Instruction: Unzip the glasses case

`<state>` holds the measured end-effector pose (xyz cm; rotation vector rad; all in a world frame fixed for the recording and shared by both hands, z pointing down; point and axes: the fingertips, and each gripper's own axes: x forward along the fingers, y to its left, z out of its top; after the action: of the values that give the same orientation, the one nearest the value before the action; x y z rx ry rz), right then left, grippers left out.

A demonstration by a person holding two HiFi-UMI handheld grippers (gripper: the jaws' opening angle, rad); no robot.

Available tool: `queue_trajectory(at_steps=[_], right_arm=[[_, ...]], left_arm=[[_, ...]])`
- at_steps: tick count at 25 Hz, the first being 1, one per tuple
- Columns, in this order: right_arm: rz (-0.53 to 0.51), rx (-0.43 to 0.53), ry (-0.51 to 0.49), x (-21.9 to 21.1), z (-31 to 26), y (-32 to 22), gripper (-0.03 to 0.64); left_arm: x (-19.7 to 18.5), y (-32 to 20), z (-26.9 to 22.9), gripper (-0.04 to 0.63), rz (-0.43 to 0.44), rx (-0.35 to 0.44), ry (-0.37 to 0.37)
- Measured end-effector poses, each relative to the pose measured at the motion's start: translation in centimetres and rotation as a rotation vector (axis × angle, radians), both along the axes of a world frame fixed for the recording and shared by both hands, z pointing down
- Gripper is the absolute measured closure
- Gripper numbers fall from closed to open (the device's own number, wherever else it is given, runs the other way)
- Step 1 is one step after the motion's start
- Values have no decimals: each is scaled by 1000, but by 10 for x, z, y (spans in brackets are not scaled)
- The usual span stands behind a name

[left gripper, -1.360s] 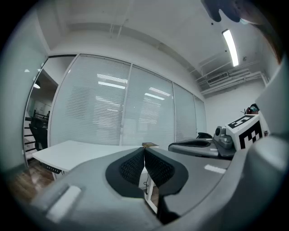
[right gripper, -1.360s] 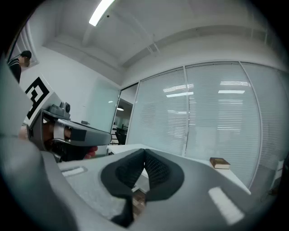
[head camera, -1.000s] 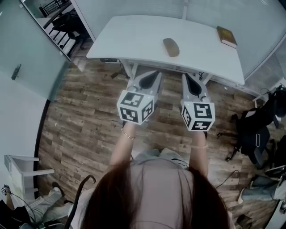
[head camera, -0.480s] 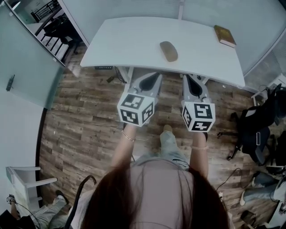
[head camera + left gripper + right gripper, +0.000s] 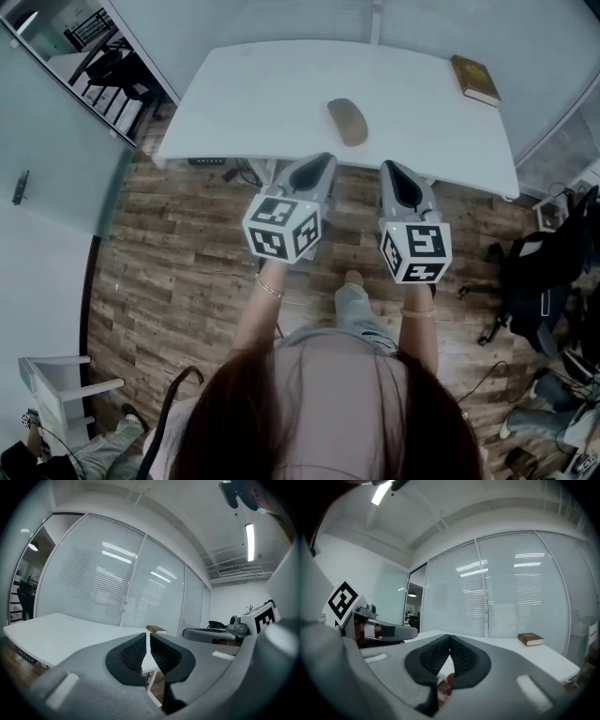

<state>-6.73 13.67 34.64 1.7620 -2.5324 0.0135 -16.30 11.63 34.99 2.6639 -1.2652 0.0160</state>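
Observation:
The glasses case [image 5: 348, 122] is a brown oval lying near the middle of the white table [image 5: 244, 103] in the head view. My left gripper [image 5: 324, 157] and right gripper [image 5: 390, 166] are held level side by side, their tips at the table's near edge, short of the case. Both are shut with nothing between the jaws. In the left gripper view the left gripper [image 5: 148, 638] shows its pads meeting, and the right gripper [image 5: 450, 638] shows the same in its own view. The case is hidden behind the jaws in both gripper views.
A brown book [image 5: 475, 80] lies at the table's far right corner, also seen as the book [image 5: 530, 639] ahead of the right jaws. A black chair and bags [image 5: 544, 272] stand on the wood floor at right. Glass walls with blinds rise behind the table.
Both grippers have moved forward to the table's near edge, still shut. The table and case appear nearer and larger in the head view.

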Motion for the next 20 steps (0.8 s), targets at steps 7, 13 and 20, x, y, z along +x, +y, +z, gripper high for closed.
queue_trajectory(at_steps=[7,13,20], right_arm=[[-50,-31,36,13,12,-41,614],[-85,-40,65,29,20,-81,614],[-109,-33,95,54,22,-124,614]], left_arm=[[13,-49,9,581,-35,-47,13],[27,-88,22,522,-68,-82,17],[38,-134,42,488,-127,-148,44]])
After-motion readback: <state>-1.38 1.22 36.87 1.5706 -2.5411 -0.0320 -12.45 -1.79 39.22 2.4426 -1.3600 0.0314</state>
